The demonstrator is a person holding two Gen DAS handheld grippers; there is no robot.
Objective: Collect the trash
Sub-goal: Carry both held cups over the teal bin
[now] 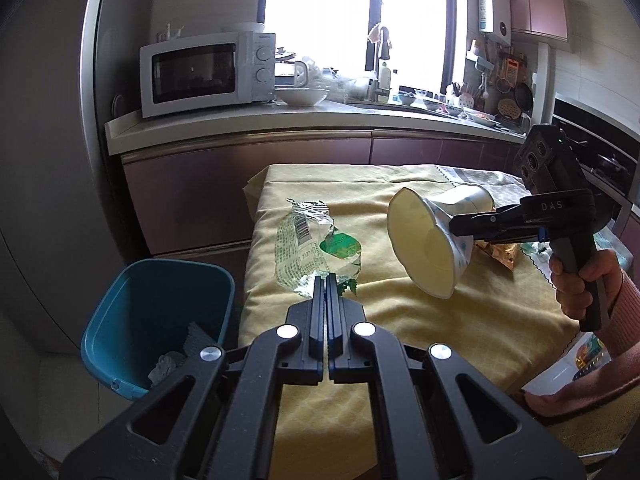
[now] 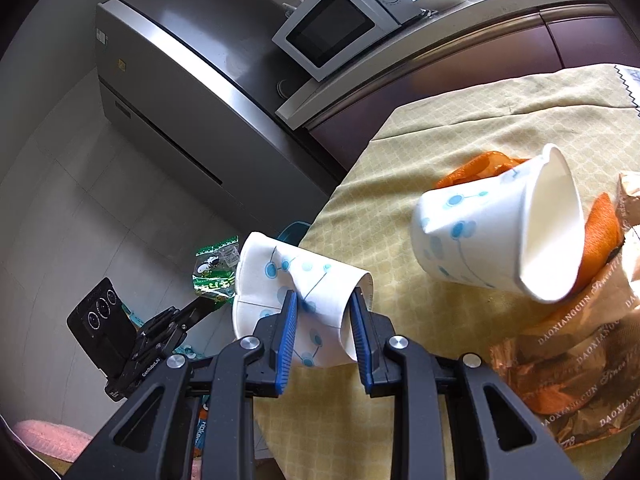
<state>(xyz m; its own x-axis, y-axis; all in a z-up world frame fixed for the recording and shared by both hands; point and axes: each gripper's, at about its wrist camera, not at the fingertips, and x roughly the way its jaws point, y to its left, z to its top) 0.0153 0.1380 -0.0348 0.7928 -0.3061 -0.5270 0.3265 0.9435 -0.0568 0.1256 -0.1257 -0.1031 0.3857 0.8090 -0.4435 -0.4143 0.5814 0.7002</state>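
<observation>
Wrapper (image 1: 316, 248), clear crinkled plastic with green print and a barcode, pinched by its near edge in the left gripper (image 1: 326, 280), whose fingers are pressed fully together on the film. It hangs just right of the blue bin (image 1: 132, 280), over the near corner of the yellow-clothed table (image 1: 400, 184). Judged feather-light, limp and slick: it will flop and could slide out of a shallow bite, so an edge pinch with some film gathered between the pads suits it best.

Paper cup (image 2: 304, 296), white with blue dots, sits further right of the bin, above the table, squeezed across its base end by the right gripper (image 2: 324, 312); fingers narrow, wall visibly dented. Light, soft-walled, crushes easily, so it tolerates a firm squeeze.

Second paper cup (image 2: 496, 232) lies tipped on its side on the table, well right of the bin, leaning on an orange cloth (image 2: 600, 224) and a brown printed bag (image 2: 580, 360).

Bin already holds some crumpled grey scraps (image 1: 166, 364).
</observation>
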